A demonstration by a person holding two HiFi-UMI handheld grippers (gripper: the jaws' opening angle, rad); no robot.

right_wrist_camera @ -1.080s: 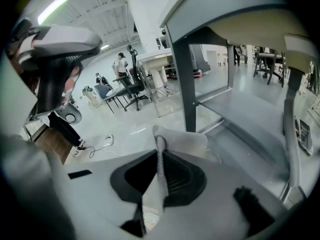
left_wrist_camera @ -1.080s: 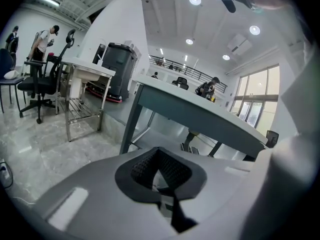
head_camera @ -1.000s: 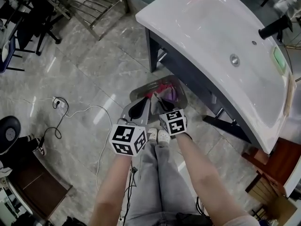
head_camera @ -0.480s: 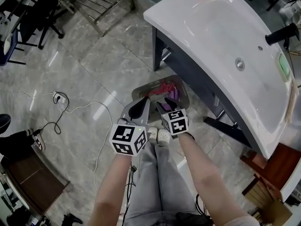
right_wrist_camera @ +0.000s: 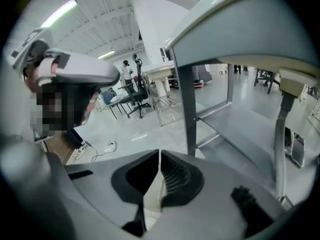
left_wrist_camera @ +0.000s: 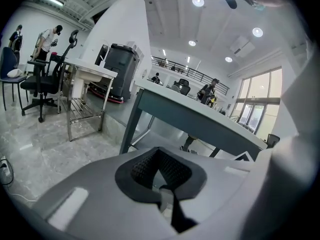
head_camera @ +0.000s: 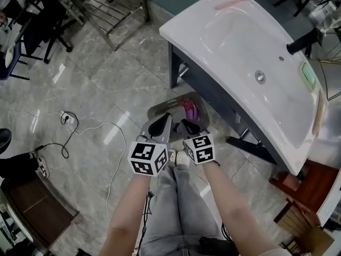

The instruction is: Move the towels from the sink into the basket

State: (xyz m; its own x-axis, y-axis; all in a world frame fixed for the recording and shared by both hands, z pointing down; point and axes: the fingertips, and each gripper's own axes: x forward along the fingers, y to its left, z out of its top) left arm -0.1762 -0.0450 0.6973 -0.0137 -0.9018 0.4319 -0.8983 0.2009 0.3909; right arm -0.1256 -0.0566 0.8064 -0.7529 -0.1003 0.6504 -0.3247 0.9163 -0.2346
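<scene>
Sink [head_camera: 240, 52] basin looks bare of towels. There's a pink strip [head_camera: 230, 4] at its far rim, can't tell what it is. Basket [head_camera: 157, 108] sits on the floor [head_camera: 96, 73] just under the sink's front edge, with pink and purple towels [head_camera: 189, 110] lying in it. Right hand-held gripper [head_camera: 187, 126] has just been closing: jaws narrow, together, nothing between them. It has come up off the basket since a moment ago, so that towel reads as delivered. Left hand-held gripper [head_camera: 160, 126] just beside it, also narrow and empty. Both forearms [head_camera: 130, 212] reach forward, grippers tilted down toward the basket.
</scene>
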